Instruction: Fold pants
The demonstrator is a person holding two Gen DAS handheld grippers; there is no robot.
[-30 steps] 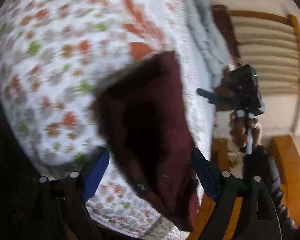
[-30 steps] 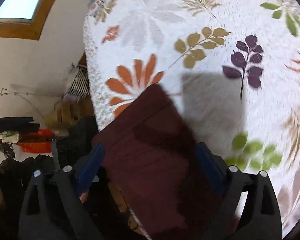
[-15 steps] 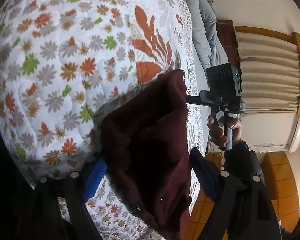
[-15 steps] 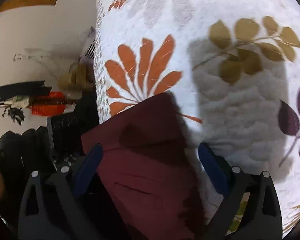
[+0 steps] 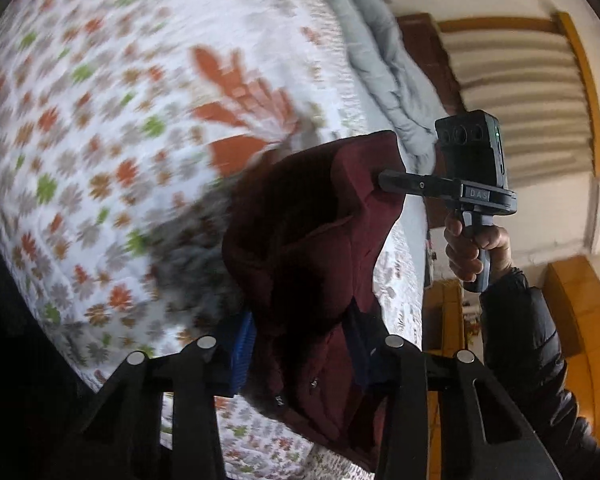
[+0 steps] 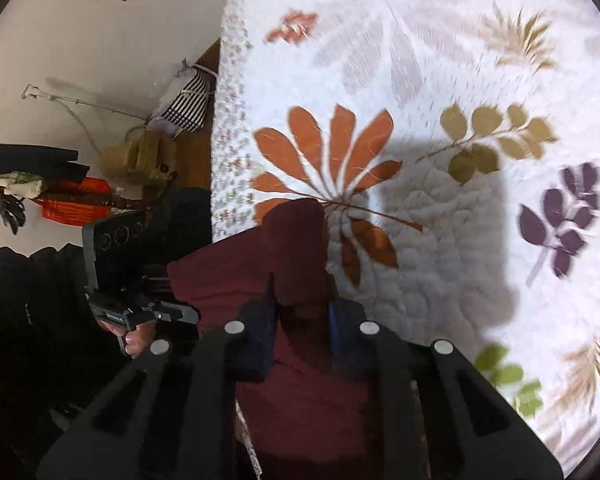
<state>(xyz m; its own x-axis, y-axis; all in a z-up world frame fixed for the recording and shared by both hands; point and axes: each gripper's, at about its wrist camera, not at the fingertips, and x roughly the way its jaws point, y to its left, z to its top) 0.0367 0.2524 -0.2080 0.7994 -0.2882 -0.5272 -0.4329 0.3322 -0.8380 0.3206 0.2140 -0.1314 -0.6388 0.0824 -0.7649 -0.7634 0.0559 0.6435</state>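
The dark maroon pants (image 5: 308, 248) hang bunched above a floral quilted bed (image 5: 100, 120). My left gripper (image 5: 300, 344) is shut on one part of the pants, with the cloth pinched between its blue pads. My right gripper (image 6: 302, 312) is shut on another part of the pants (image 6: 292, 380). In the left wrist view the right gripper (image 5: 388, 180) grips the pants' upper far edge. In the right wrist view the left gripper (image 6: 180, 314) holds the cloth's left edge.
A grey blanket (image 5: 380, 60) lies at the bed's far side, near a wooden headboard (image 5: 520, 80). Beside the bed edge (image 6: 228, 120) are a brown bag (image 6: 140, 160), a striped bag (image 6: 184, 100) and an orange item (image 6: 72, 200) by the wall.
Both grippers have closed on the pants; they were open around the cloth before. The pants are now bunched and lifted between the two grippers.
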